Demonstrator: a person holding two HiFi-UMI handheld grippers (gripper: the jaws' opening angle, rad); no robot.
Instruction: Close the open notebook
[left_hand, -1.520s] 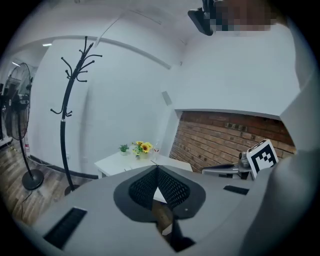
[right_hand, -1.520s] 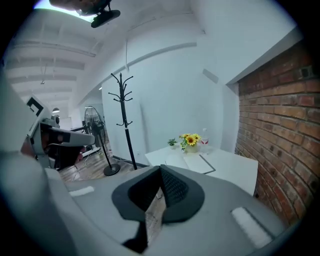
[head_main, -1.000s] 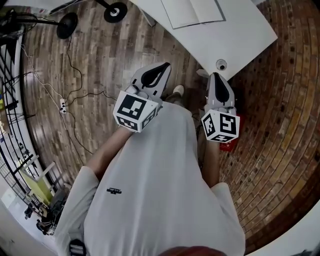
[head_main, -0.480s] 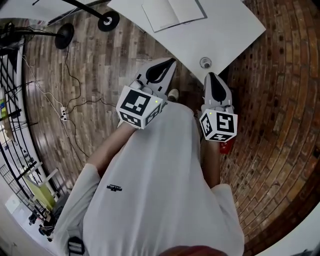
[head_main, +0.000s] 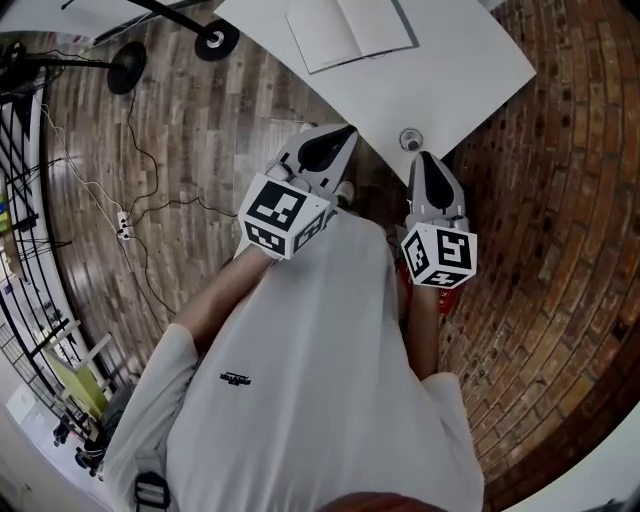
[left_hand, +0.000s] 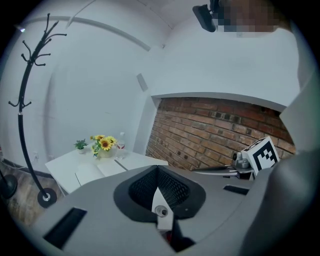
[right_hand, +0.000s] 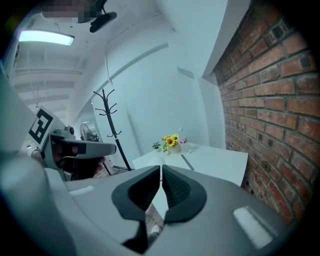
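White table (head_main: 450, 70) at twelve o'clock is bearing the notebook (head_main: 350, 30), lying open and untouched, while we are holding the left gripper (head_main: 345, 132) and right gripper (head_main: 426, 158) clenched on nothing, well short of it, so the reaching and closing are both remaining.

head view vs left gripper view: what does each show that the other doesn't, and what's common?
Head view only: the person's shirt and the cables on the wood floor.
Left gripper view only: the sunflowers, small plant and bottle at the far end of the table, plus the hooks of the coat stand.
Both: the white table, the open notebook on it, the right gripper and the brick wall.
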